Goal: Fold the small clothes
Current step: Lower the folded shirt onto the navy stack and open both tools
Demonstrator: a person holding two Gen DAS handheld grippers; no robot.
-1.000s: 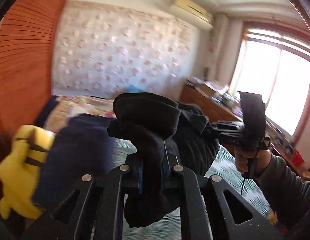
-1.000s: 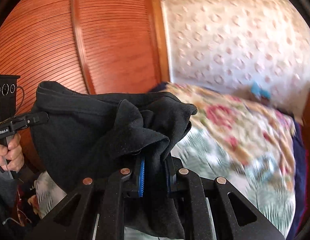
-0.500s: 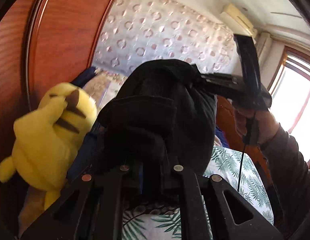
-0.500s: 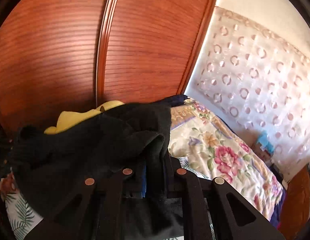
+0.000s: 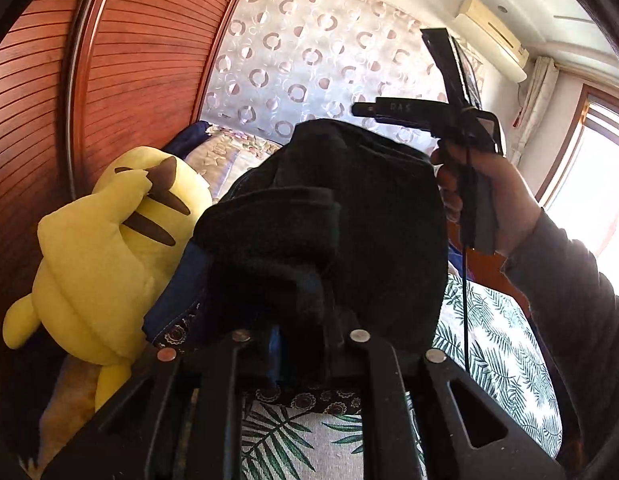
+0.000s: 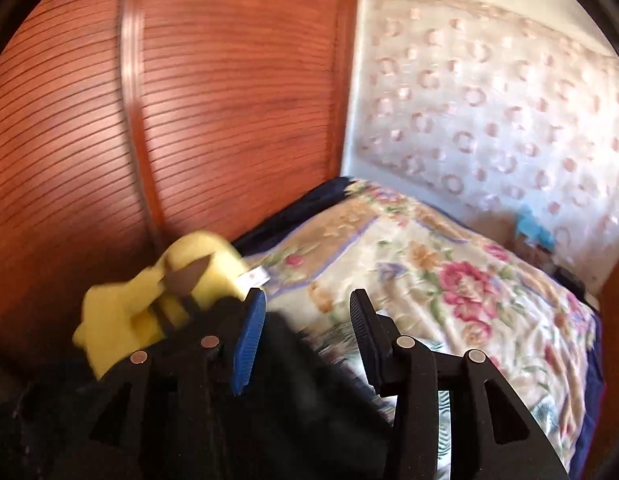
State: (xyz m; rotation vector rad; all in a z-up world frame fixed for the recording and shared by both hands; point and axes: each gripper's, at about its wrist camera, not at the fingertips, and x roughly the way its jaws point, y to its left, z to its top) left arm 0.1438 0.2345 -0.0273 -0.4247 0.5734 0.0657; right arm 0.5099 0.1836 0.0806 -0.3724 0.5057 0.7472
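Observation:
A black fleece garment (image 5: 349, 216) is bunched up in front of my left gripper (image 5: 299, 340), whose jaws are shut on a fold of it. The other gripper's device (image 5: 449, 116) is held in a hand above and behind the cloth. In the right wrist view my right gripper (image 6: 305, 320) is open, its blue pad (image 6: 249, 340) and black finger apart. The black garment (image 6: 301, 392) lies low between and below them, blurred, no longer clamped.
A yellow plush toy (image 5: 109, 248) sits at the left against a wooden louvred wardrobe (image 5: 109, 80); it also shows in the right wrist view (image 6: 157, 296). The bed carries a floral cover (image 6: 429, 280) and a leaf-print sheet (image 5: 489, 344). A window (image 5: 589, 168) is on the right.
My right gripper has opened and let go of the black garment, which has dropped below its fingers. My left gripper still clamps the cloth and has hardly moved.

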